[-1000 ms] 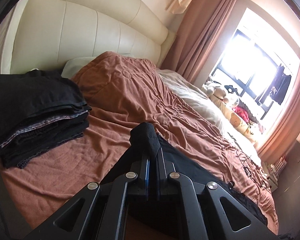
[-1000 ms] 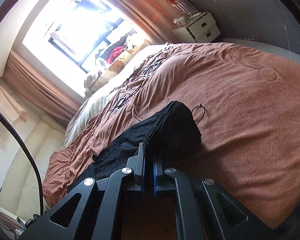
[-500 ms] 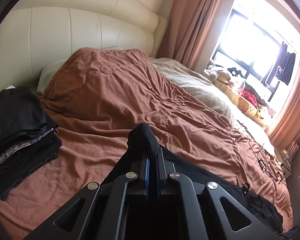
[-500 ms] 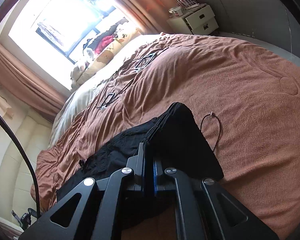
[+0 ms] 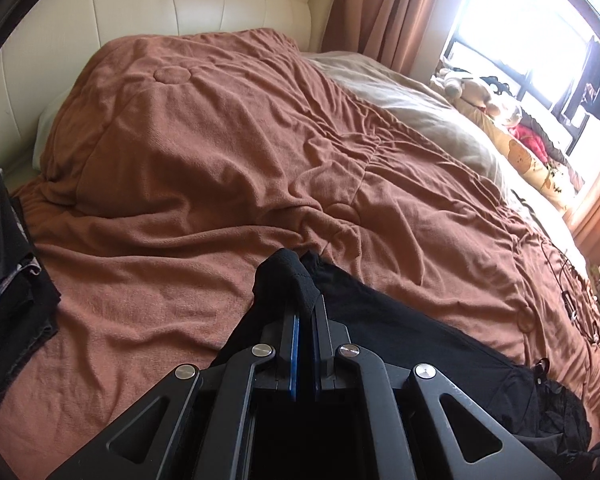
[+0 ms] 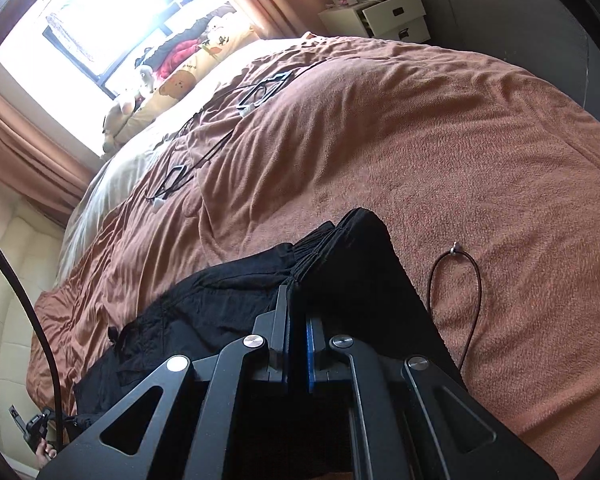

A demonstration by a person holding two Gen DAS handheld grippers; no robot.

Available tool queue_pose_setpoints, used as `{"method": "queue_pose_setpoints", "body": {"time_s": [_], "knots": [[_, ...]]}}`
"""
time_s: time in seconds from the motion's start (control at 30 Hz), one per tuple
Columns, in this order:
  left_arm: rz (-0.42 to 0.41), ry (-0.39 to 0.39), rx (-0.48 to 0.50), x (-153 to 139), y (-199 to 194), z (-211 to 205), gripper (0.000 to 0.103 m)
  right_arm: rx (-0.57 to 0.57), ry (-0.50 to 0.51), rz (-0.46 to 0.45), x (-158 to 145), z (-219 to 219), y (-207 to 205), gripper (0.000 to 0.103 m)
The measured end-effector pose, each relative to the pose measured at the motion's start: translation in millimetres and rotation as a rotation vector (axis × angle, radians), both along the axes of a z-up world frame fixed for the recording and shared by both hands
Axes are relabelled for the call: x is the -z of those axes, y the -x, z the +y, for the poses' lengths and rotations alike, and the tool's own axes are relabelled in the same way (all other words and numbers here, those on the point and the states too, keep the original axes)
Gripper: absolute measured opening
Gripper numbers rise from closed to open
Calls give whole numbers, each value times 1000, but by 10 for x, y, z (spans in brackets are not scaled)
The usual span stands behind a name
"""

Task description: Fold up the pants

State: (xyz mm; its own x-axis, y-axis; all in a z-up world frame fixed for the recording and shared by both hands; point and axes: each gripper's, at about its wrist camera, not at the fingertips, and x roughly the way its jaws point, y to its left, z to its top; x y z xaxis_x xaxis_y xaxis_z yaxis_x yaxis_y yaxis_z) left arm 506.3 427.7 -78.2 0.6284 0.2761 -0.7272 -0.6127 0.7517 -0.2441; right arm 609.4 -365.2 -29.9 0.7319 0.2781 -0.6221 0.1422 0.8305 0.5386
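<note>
Black pants (image 5: 412, 344) stretch across the brown blanket (image 5: 228, 152) on the bed. My left gripper (image 5: 304, 304) is shut on one end of them, the cloth bunched over its fingertips. In the right wrist view my right gripper (image 6: 298, 300) is shut on the gathered waistband of the black pants (image 6: 204, 300), which trail off to the left over the brown blanket (image 6: 420, 152). A thin black drawstring (image 6: 456, 264) loops onto the blanket to the right of the held part.
A stack of folded dark clothes (image 5: 8, 280) lies at the left edge of the bed. A cream padded headboard (image 5: 172, 12) stands behind. Cables and small devices (image 6: 260, 92) lie on the blanket, with soft toys (image 5: 480, 92) by the window. A white bedside cabinet (image 6: 384, 16) is beyond the bed.
Both grippers have travelled across the bed with the pants still pinched. In the left wrist view the folded stack slid off toward the left edge. In the right wrist view the drawstring loop shifted right.
</note>
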Motion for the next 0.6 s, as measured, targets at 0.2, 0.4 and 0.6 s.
{"method": "queue_pose_setpoints", "body": {"time_s": [0.2,0.4,0.6], "knots": [[66,-13,18,181,-361,26,5,-6,23,33,87,42,-279,2],[128,-30,41,330,-727,34,5,7,58,57,122,107,-504,2],[170,-27,54,516,-965,55,5,5,104,63,172,204,-670,2]]}}
